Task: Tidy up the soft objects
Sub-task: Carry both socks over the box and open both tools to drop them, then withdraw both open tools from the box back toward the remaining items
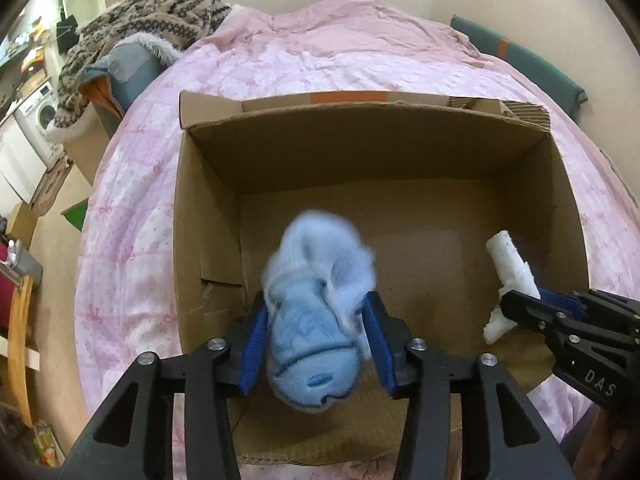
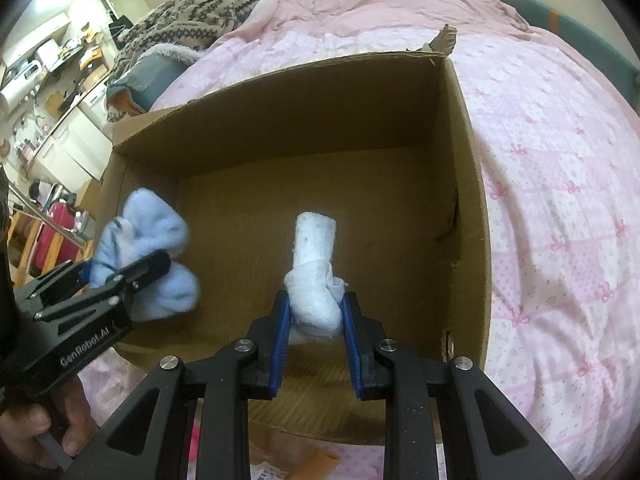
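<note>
White rolled sock (image 2: pixel 314 276) between right hand-held gripper (image 2: pixel 316 312) pads, above open cardboard box (image 2: pixel 468 184) on pink quilt (image 2: pixel 560 180).

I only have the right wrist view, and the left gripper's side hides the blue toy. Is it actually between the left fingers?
Observer: Yes. The blue plush toy sits between both fingers of the left gripper, above the open cardboard box.
Operator: Are they squeezing it?
Observer: I cannot tell. Both fingers touch its sides, but its far end is blurred.
Operator: Which way does it face?
Observer: Its stitched mouth faces the left camera, and its fluffy end points into the box.
</note>
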Action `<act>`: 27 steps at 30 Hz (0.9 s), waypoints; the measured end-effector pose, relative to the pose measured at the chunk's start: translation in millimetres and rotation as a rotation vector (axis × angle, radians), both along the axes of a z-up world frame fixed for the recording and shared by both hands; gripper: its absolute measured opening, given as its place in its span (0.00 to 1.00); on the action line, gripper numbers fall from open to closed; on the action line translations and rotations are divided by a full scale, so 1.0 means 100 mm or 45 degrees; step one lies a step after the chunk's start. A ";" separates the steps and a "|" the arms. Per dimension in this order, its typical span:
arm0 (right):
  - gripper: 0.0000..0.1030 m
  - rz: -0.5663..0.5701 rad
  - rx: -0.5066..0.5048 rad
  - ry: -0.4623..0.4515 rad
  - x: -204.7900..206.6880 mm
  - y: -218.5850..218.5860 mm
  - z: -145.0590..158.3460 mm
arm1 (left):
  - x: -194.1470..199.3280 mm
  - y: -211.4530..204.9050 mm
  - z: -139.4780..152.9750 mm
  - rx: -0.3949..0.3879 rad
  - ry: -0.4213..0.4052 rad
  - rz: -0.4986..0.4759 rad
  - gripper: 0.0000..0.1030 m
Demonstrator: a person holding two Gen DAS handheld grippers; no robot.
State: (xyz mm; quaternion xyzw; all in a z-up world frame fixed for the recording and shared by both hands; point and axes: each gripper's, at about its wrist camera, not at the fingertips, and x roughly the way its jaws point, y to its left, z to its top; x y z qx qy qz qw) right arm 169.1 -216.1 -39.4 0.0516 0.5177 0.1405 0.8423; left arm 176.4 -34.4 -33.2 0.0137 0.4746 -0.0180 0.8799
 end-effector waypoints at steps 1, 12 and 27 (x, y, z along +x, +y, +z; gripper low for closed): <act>0.25 0.000 0.008 -0.002 -0.01 -0.01 0.00 | -0.01 -0.01 0.01 0.007 -0.008 -0.006 0.44; 0.59 -0.031 0.065 -0.021 -0.05 -0.08 0.05 | -0.07 -0.07 0.18 0.057 -0.073 -0.020 0.70; 0.76 -0.061 0.081 -0.128 -0.20 -0.19 0.26 | -0.24 -0.01 0.41 0.077 -0.154 -0.007 0.70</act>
